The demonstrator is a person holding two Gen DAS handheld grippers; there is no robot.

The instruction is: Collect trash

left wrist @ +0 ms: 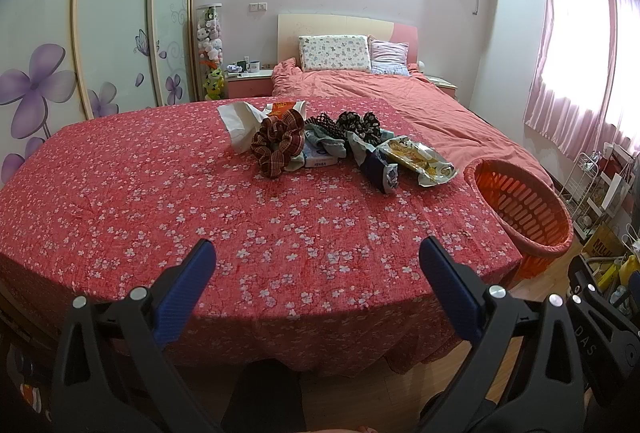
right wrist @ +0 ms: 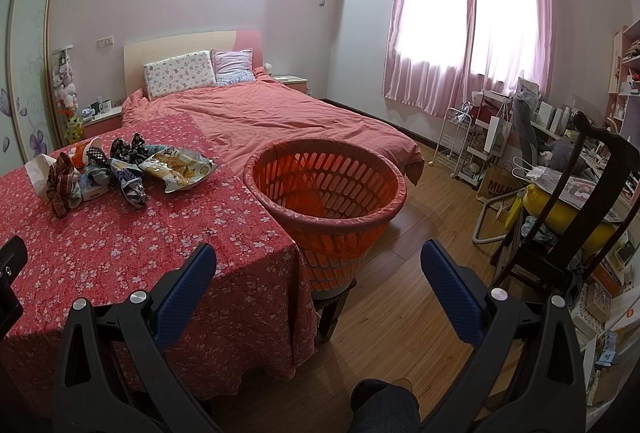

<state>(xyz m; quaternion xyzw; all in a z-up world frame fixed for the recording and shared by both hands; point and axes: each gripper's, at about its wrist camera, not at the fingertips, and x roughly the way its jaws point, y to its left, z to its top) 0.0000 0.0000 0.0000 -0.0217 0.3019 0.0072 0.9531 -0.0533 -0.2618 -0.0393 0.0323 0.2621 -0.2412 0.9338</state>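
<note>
A pile of items lies at the far middle of the red floral table (left wrist: 160, 201): a yellow snack wrapper (left wrist: 420, 159), a dark blue wrapper (left wrist: 380, 169), a white tissue (left wrist: 240, 121), a small white box (left wrist: 318, 159), a plaid scrunchie (left wrist: 278, 143) and dark scrunchies (left wrist: 358, 125). An orange slotted basket (left wrist: 524, 209) stands off the table's right edge. My left gripper (left wrist: 316, 253) is open and empty above the near table edge. My right gripper (right wrist: 318, 259) is open and empty, just in front of the basket (right wrist: 324, 189). The wrappers (right wrist: 180, 163) show at the left of the right wrist view.
A bed with a salmon cover (right wrist: 280, 121) lies beyond the table. A dark wooden chair (right wrist: 580, 201) and cluttered shelves (right wrist: 480, 141) stand at the right on the wooden floor (right wrist: 400, 313). A flowered wardrobe (left wrist: 80, 53) is on the left.
</note>
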